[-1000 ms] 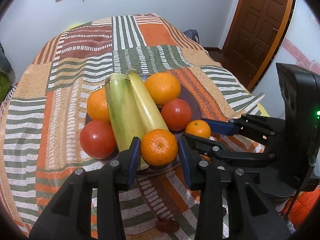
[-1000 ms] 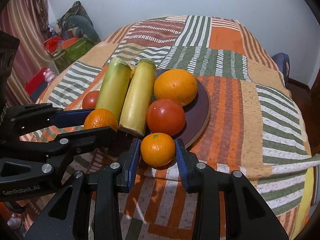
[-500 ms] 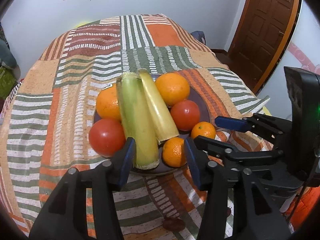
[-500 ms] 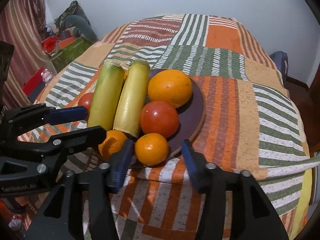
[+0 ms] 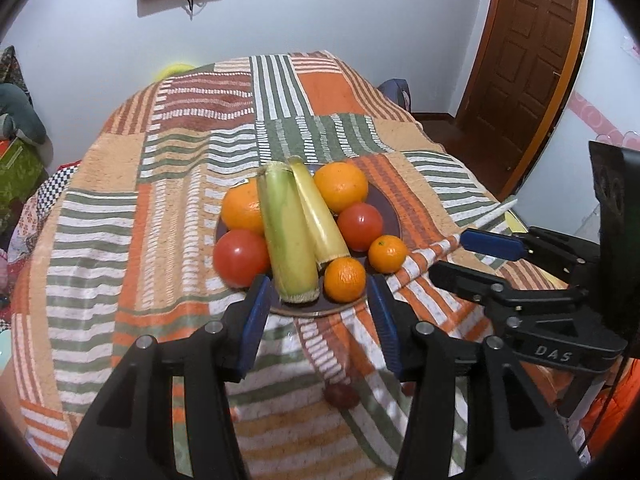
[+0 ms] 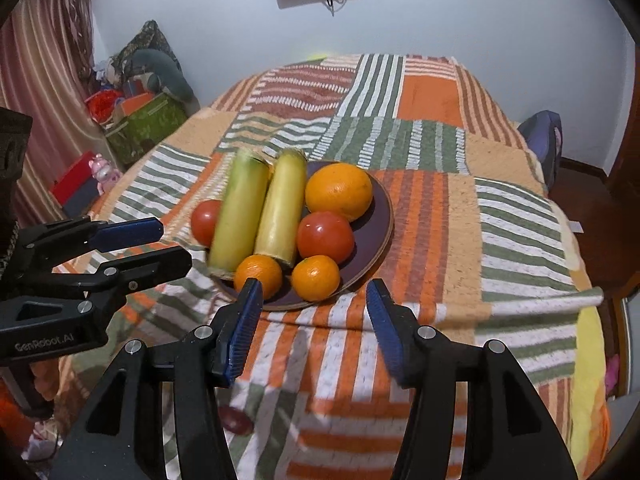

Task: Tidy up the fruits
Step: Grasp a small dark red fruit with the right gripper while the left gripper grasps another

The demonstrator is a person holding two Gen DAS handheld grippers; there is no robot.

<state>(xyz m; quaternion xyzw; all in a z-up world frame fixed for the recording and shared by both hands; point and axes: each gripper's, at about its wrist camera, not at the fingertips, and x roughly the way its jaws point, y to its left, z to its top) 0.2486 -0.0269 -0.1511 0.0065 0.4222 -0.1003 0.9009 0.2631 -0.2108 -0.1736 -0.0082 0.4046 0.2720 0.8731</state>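
— What can't you see well here?

— In the left view, the big orange [image 5: 243, 210] at the left of the plate [image 5: 386, 211] is half hidden behind the green corn [image 5: 286, 232]. The near rim of the plate is cut off by the left tongs [image 5: 316, 312]. Low in the frame there is a dark red blob [image 5: 341, 395] on the cloth [image 5: 96, 240], too blurry to name.

— And the right view?

— That big orange does not show at all there. The left tomato [image 6: 205, 222] peeks out from behind the corn [image 6: 240, 212]. But you get the curtain [image 6: 36, 92] and the green box [image 6: 140, 128] at the upper left. The left view shows the brown door [image 5: 528, 60] at the upper right instead.

— Are the tongs holding anything?

— No. Both have just been opening. The left tongs stand partly wide, empty, in front of a small orange [image 5: 345, 280]. The right tongs [image 6: 314, 298] are partly wide and empty too, with the other small orange [image 6: 316, 278] lying on the plate [image 6: 380, 216] beyond the tips.

— Where is all the fruit?

— On the plate in the middle of the frame, with the two small oranges at its near edge.
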